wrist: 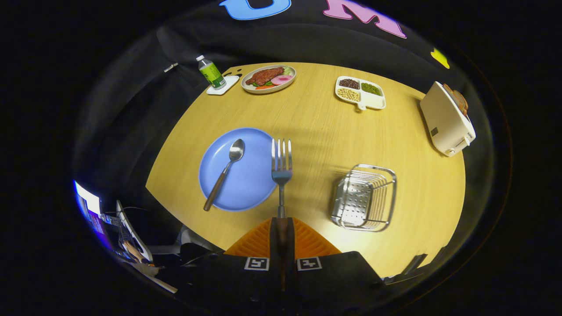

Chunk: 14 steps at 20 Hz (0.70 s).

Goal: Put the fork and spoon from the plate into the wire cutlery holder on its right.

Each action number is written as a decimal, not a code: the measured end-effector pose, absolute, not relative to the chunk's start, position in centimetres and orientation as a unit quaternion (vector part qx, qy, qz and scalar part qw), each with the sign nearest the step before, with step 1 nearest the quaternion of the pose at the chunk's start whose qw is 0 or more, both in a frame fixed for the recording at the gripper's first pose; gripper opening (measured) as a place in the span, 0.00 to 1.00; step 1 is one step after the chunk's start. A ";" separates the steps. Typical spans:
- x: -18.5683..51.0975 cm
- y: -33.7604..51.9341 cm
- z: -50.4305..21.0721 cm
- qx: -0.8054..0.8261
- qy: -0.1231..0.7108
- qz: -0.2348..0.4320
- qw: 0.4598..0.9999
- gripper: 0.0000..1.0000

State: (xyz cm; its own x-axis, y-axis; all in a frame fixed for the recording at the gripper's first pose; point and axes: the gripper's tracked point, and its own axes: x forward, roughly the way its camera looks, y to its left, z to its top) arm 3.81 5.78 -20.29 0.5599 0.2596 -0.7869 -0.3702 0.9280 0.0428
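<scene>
My gripper [281, 232] is shut on the fork [281, 164] by its wooden handle, with the tines pointing away from me. The fork hangs high above the table, over the right rim of the blue plate [252, 184]. A spoon [226, 171] with a wooden handle lies on that plate, bowl away from me, handle sticking out past the plate's near edge. The wire cutlery holder [365, 197] stands on the table to the right of the plate and of my fingers, with nothing inside it.
On the round wooden table [316, 118] stand a plate of meat [268, 78], a green-labelled bottle [211, 73] on a white coaster, a divided dish of beans [360, 91] and a white toaster [447, 118] at the far right. A chair and gear sit below the table's left edge.
</scene>
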 end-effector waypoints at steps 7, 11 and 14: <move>2.6 -2.1 -19.3 -0.140 0.484 0.172 0.846 0.08; 3.9 -4.3 -19.3 -0.144 0.519 0.167 0.826 0.08; 4.0 -5.3 -19.9 -0.150 0.564 0.169 0.794 0.08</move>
State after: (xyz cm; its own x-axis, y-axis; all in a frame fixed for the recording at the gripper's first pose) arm 4.04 -5.27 -19.94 0.3067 0.0995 -0.9466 -0.4371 0.8982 -0.0472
